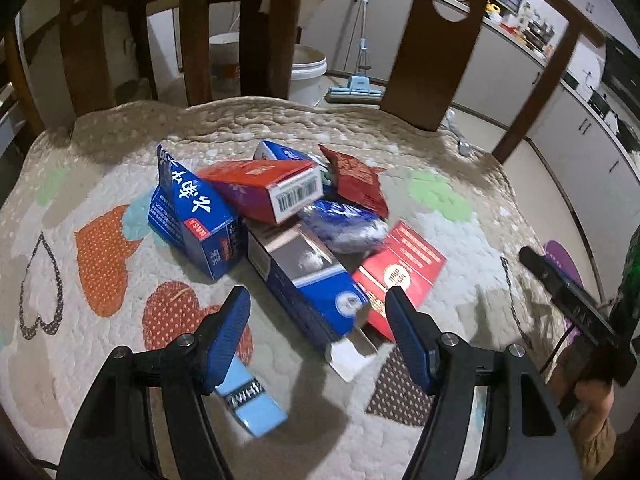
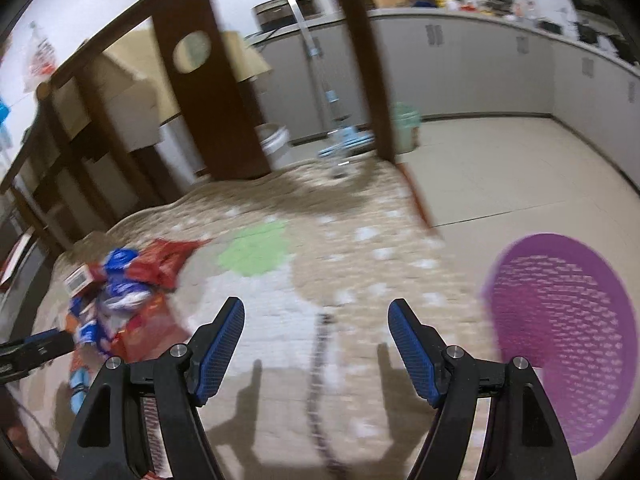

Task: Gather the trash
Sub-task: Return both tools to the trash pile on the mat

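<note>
A: Well, the left hand-held gripper (image 1: 318,300) hangs released over the quilted cushion (image 1: 100,160), nothing between its fingers. The right hand-held gripper (image 2: 316,312) is released too, over bare cushion.

B: What could go wrong?

A: The trash pile (image 1: 288,216) is loose and stacked. The long blue carton (image 1: 304,280) lies just beyond the left fingertips with the red box (image 1: 260,190) leaning on top, so a pull there could tumble the heap toward the edge. The flat red packet (image 1: 404,268) may slip from the fingers.

B: And the rest?

A: A light blue packet (image 1: 248,400) lies near, partly under the left finger. The purple basket (image 2: 560,340) sits right of the right hand-held gripper, and the pile far to its left.
</note>
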A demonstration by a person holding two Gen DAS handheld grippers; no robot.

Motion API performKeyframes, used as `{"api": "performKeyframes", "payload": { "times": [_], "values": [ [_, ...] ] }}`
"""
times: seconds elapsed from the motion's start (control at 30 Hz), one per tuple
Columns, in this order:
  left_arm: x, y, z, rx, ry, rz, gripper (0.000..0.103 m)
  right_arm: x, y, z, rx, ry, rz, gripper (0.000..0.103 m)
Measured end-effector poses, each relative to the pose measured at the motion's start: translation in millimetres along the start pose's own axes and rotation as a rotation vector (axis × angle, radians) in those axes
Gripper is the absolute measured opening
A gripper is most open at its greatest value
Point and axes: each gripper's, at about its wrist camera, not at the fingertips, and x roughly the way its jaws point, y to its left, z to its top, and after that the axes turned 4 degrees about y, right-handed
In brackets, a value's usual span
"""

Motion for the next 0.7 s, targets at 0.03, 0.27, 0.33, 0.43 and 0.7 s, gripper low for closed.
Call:
{"api": "performKeyframes", "payload": {
  "times": [0.03, 0.27, 0.33, 0.43, 0.7],
  "values": [
    [5.0, 2.3, 3.4, -0.009, 0.007, -0.007, 0.069, 6.4, 6.3, 0.1, -0.003, 0.017, 0.030, 0.078],
    [37.5, 9.0, 12.8, -0.051, 0.074, -0.039, 0.069, 39.5, 30.4, 0.4, 0.008, 0.113, 0.158, 0.078],
    [42.1, 12.4, 11.5, -0.070, 0.087, -0.071, 0.056, 43.3, 31.4, 1.4, 0.028, 0.127, 0.204, 0.079],
    [35.4, 15.8, 8.9, -0.078, 0.078, -0.081, 0.042, 47.7, 29.7, -0.2, 0.059, 0.154, 0.247, 0.079],
    [-5.5, 30.6, -8.6, -0.039, 0.025, -0.099, 0.030, 40.1, 37.9, -13.5, 0.156, 0.224, 0.290, 0.079]
  ]
}}
